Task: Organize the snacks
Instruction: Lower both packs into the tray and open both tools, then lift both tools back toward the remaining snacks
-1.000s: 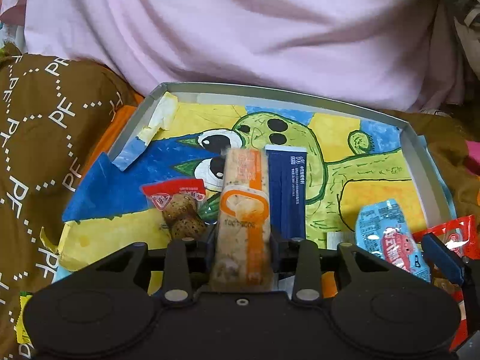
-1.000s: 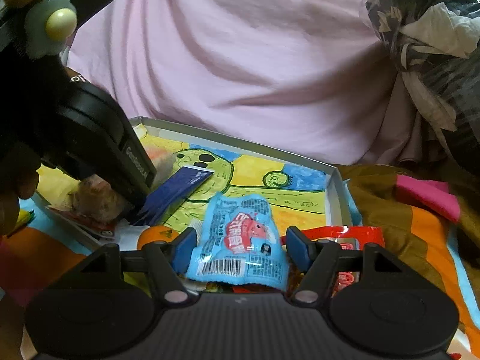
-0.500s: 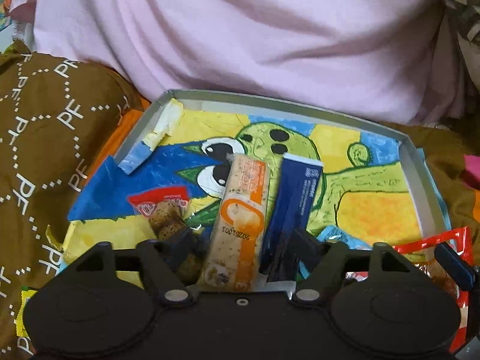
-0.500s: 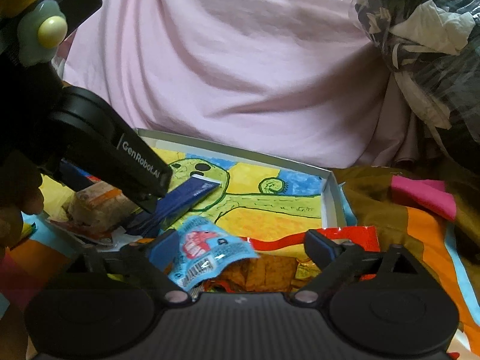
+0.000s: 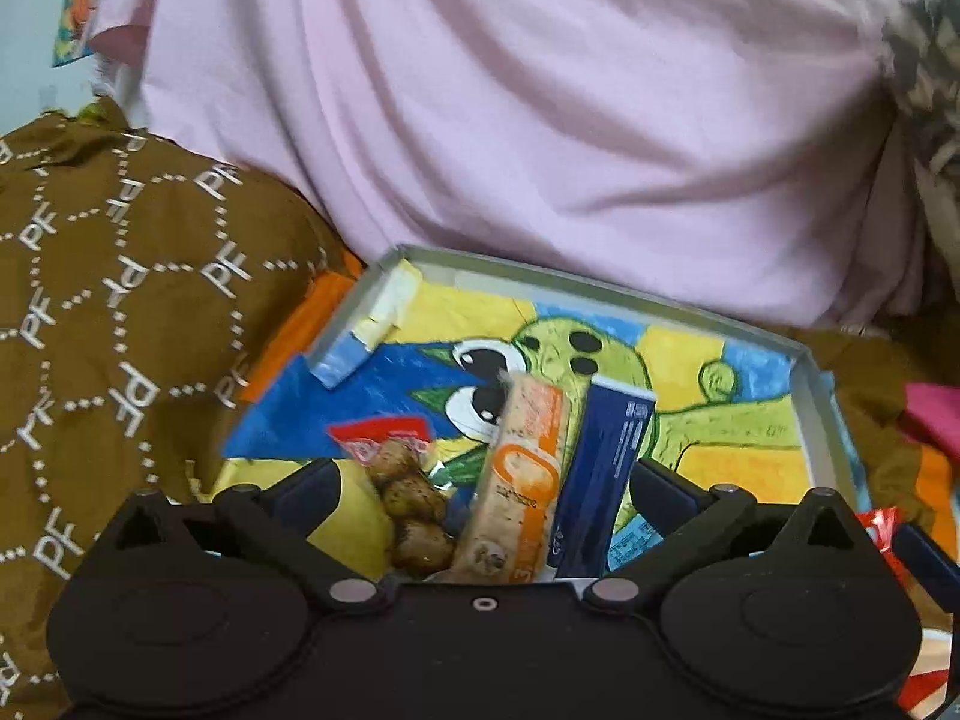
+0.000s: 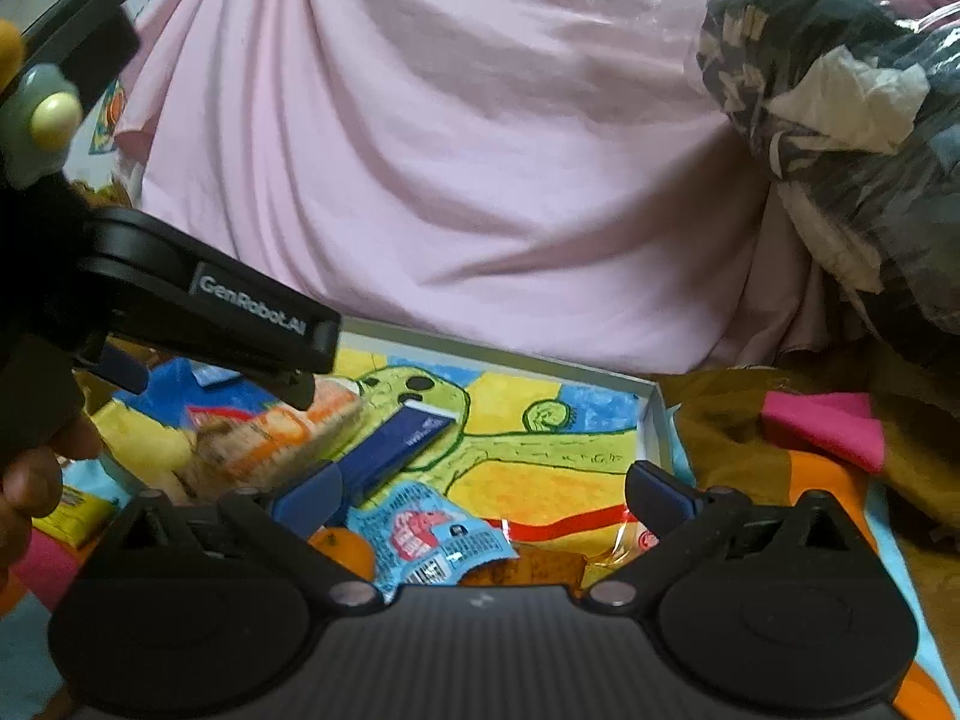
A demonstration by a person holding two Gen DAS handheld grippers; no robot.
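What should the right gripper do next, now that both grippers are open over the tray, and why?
Probably lift the right gripper back and go for the orange fruit lying below its left finger. Its jaws stand wide open with the light blue packet lying loose between them at the tray's near edge, apparently placed. The left gripper is open too.

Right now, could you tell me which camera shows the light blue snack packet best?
The right wrist view: the light blue packet lies whole between the open fingers. The left wrist view shows only a corner of it behind the dark blue packet.
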